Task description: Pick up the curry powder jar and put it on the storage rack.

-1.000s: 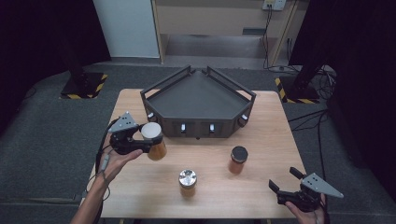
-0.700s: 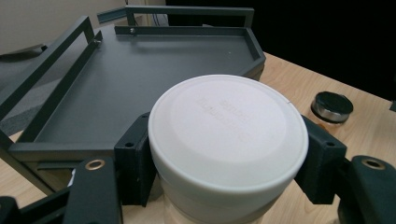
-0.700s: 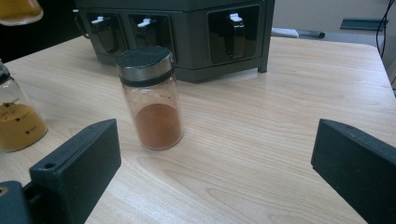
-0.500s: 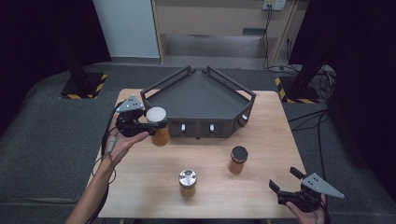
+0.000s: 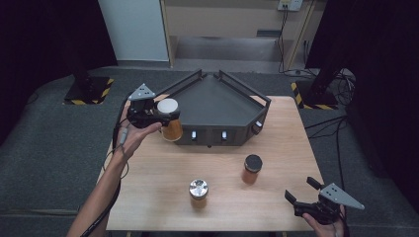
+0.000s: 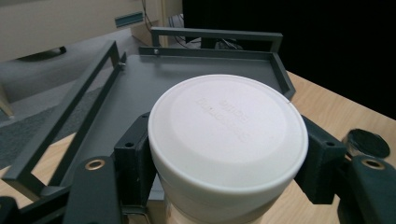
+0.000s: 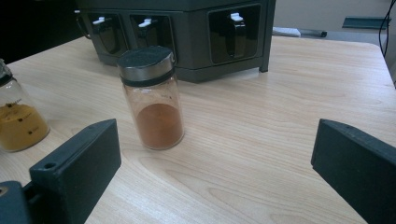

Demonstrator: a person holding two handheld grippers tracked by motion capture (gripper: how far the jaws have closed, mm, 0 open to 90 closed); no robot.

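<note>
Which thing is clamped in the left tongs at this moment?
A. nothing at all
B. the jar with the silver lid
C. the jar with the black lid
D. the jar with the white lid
D: the left tongs grip the white-lidded jar by its lid beside the dark tray, while the black-lidded jar and the silver-lidded jar stand on the table.

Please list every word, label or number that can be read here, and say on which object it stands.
Embossed lettering on the white lid held by the left gripper: two lines, too faint to read.
Small dark marks on the yellow-powder jar: too small to read.
Nothing else bears text.
</note>
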